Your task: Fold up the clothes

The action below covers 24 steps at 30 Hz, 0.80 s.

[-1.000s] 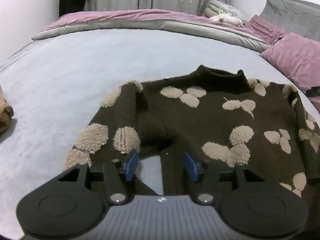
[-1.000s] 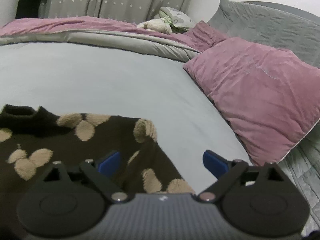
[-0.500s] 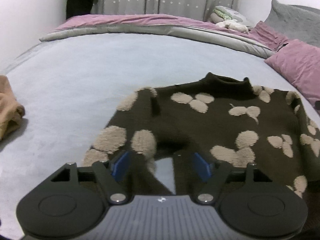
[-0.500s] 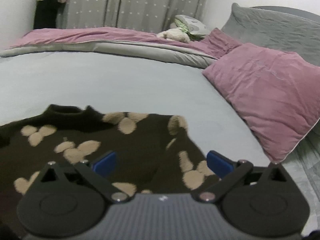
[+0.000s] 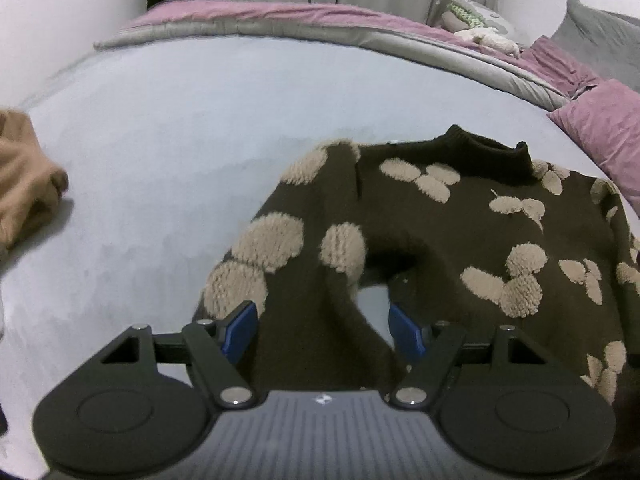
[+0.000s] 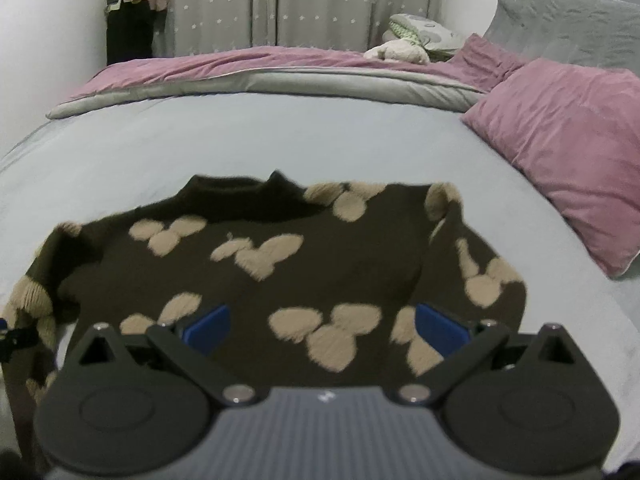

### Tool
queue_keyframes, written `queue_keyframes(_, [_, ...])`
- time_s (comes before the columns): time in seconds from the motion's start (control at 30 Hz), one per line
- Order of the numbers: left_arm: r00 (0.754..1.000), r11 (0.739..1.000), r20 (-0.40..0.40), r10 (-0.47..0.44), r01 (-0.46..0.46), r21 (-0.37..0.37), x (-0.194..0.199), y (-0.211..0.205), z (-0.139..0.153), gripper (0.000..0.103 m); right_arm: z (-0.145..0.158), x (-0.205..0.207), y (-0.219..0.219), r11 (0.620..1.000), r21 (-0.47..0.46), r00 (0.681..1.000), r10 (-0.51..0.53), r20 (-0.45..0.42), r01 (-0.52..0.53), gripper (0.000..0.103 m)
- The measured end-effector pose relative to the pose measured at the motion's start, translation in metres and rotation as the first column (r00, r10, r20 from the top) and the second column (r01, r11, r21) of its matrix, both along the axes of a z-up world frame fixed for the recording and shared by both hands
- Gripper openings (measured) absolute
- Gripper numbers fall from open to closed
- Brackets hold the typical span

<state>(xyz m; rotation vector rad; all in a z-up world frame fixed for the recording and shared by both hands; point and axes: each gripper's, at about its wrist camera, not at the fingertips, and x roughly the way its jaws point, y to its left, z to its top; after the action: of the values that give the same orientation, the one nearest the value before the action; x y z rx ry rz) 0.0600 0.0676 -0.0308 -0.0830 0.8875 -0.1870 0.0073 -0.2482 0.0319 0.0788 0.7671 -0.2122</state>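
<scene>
A dark brown sweater (image 5: 460,232) with beige fuzzy patches lies flat on the pale grey-blue bed sheet (image 5: 180,128), collar away from me. My left gripper (image 5: 322,330) is open over its left sleeve, blue pads on either side of the sleeve cloth. In the right wrist view the same sweater (image 6: 280,256) spreads across the middle, and my right gripper (image 6: 324,326) stands open above its lower body, nothing pinched between its pads.
A tan garment (image 5: 24,180) lies bunched at the far left. Pink pillows (image 6: 568,152) line the right side. A rolled purple-grey duvet (image 6: 260,76) crosses the back, with soft toys (image 6: 408,42) and curtains behind.
The left gripper has opened wider and shifted left along the sleeve. The right gripper has swung left, from the sweater's right sleeve to over its body.
</scene>
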Motion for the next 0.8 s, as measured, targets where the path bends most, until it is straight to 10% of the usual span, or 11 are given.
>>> queue_keyframes(0.8, [0.991,0.989,-0.119,0.065,-0.08,-0.123,-0.002,0.034,-0.017,0.064,-0.04,-0.02,-0.032,0.974,0.219,0.997,-0.039,-0.07,0.054,0.103])
